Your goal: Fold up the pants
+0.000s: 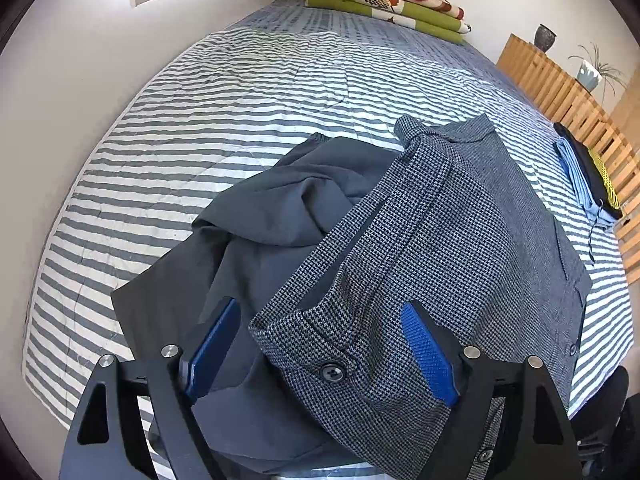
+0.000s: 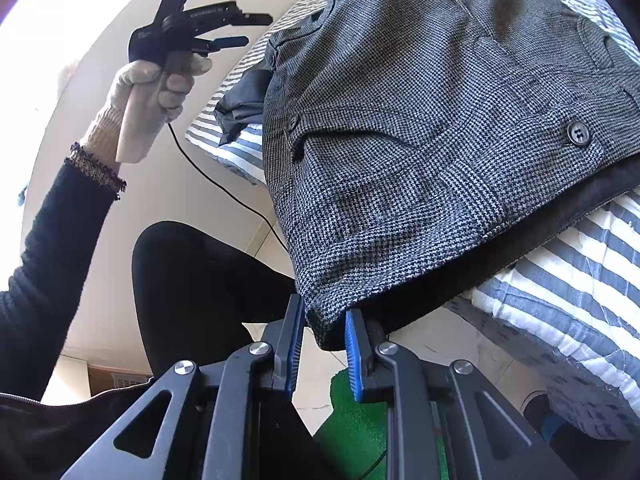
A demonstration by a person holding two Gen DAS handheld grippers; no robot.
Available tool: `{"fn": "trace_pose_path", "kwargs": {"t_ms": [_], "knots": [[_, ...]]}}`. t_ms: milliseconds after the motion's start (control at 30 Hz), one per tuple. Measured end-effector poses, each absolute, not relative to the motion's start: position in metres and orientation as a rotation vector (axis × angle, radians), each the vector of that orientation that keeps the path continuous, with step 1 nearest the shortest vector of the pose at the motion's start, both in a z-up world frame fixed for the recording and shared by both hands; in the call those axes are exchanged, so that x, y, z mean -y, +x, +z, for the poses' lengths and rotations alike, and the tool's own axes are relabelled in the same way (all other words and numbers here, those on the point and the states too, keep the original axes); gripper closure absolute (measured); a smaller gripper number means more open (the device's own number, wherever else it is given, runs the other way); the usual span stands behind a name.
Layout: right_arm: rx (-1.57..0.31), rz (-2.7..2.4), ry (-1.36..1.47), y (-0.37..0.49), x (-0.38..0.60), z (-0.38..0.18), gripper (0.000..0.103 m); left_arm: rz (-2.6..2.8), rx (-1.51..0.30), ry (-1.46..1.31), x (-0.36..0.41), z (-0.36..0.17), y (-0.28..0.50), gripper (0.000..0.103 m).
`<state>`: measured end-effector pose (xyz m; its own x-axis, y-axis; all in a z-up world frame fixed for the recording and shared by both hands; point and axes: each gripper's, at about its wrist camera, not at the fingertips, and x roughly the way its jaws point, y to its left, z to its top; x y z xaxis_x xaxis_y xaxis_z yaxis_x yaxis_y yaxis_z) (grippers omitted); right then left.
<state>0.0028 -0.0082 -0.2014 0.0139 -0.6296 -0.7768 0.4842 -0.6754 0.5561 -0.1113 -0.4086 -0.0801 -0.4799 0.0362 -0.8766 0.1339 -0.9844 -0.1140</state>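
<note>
Grey houndstooth pants (image 1: 432, 216) lie crumpled on the striped bed (image 1: 200, 120), partly over a dark navy garment (image 1: 272, 224). My left gripper (image 1: 322, 344) hovers open above the buttoned waistband, with nothing between its blue pads. In the right wrist view a gloved hand holds the left gripper (image 2: 244, 31) up in the air, beside the bed edge. My right gripper (image 2: 324, 340) is shut on a hanging corner of the pants (image 2: 420, 140) at the bed's edge, where the dark lining shows under the hem.
Folded green and red blankets (image 1: 384, 0) lie at the far end of the bed. A wooden slatted frame (image 1: 560, 92) runs along the right, with a stack of folded clothes (image 1: 588, 176) beside it. A black cable (image 2: 224, 188), a person's dark leg (image 2: 192, 280) and a green mat (image 2: 352, 412) are below.
</note>
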Motion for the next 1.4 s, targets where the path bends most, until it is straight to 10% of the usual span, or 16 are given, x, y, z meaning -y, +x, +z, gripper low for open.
{"fn": "trace_pose_path", "kwargs": {"t_ms": [167, 233, 800, 1067, 1200, 1400], "knots": [[0.135, -1.786, 1.492, 0.000, 0.009, -0.201, 0.084, -2.617, -0.269, 1.649, 0.404, -0.102, -0.126, 0.024], [0.137, -1.784, 1.492, 0.000, 0.010, -0.201, 0.084, -2.600, -0.204, 1.665, 0.399, -0.107, -0.125, 0.081], [0.084, -1.756, 1.332, 0.024, -0.002, -0.169, 0.098, -2.518, -0.181, 1.602, 0.447, -0.063, -0.068, 0.103], [0.037, -1.682, 1.466, 0.024, 0.015, -0.217, 0.098, -2.403, -0.269, 1.638, 0.470, -0.106, -0.043, 0.103], [0.031, -1.672, 1.447, 0.020, 0.009, -0.210, 0.098, -2.455, -0.369, 1.571, 0.469, -0.090, -0.041, 0.047], [-0.038, -1.654, 1.436, 0.023, 0.007, -0.201, 0.095, -2.493, -0.305, 1.627, 0.440, -0.091, -0.064, 0.050]]}}
